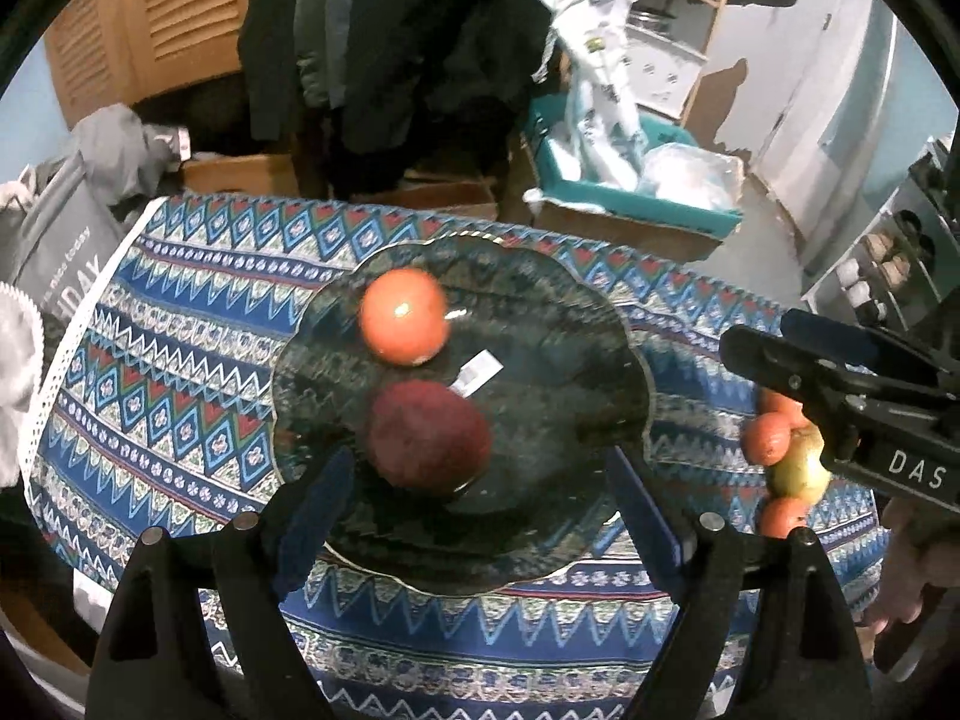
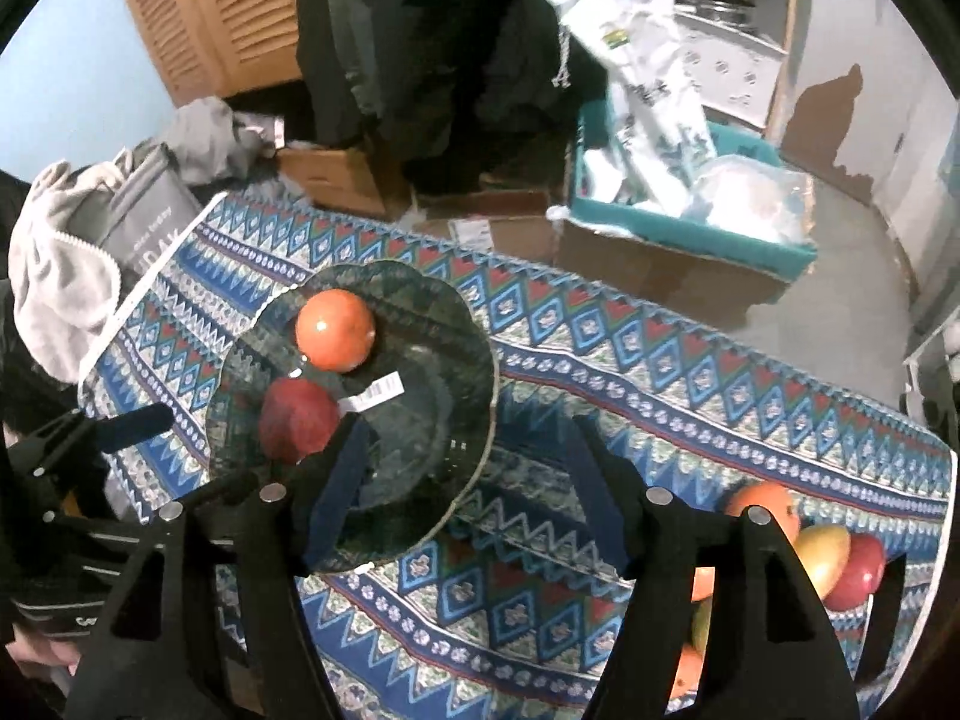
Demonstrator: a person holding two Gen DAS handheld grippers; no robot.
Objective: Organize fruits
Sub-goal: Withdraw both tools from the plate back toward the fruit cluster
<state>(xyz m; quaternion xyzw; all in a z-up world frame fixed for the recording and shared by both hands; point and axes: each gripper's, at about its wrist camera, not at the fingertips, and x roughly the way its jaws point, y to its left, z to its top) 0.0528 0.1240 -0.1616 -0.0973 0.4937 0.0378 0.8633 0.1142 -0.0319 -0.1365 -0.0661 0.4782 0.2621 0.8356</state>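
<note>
A table draped in a blue patterned cloth (image 1: 180, 360) with zigzag and diamond bands fills both wrist views, seen from above at a steep downward angle. On the cloth sits a dark glass plate (image 1: 564, 324) with a scalloped rim. Two fruits lie in it – an orange-red round fruit (image 1: 405, 315) toward the far side and a dark red apple (image 1: 429, 435) nearer the camera, close together but not clearly touching. A small white label (image 1: 477, 373) shows on the plate just beside the dark apple. The left gripper (image 1: 480, 498) hangs over the near edge of the plate with its two fingers spread wide and nothing between them; the dark apple lies just beyond the fingertips. The right gripper (image 2: 465, 480) is also parted, its fingers apart with only cloth and the plate's near rim visible between them – it grips nothing. In the right wrist view its left finger overlaps the plate edge beside the dark apple. To the right on the cloth, well apart from the plate, lies a cluster of loose fruit (image 2: 834, 552): orange, yellow-green and red pieces bunched together. Beyond the table stand cardboard boxes, a teal bin (image 2: 690, 228) holding white bags, dark hanging clothes and a louvred wooden door (image 1: 150, 18).
</note>
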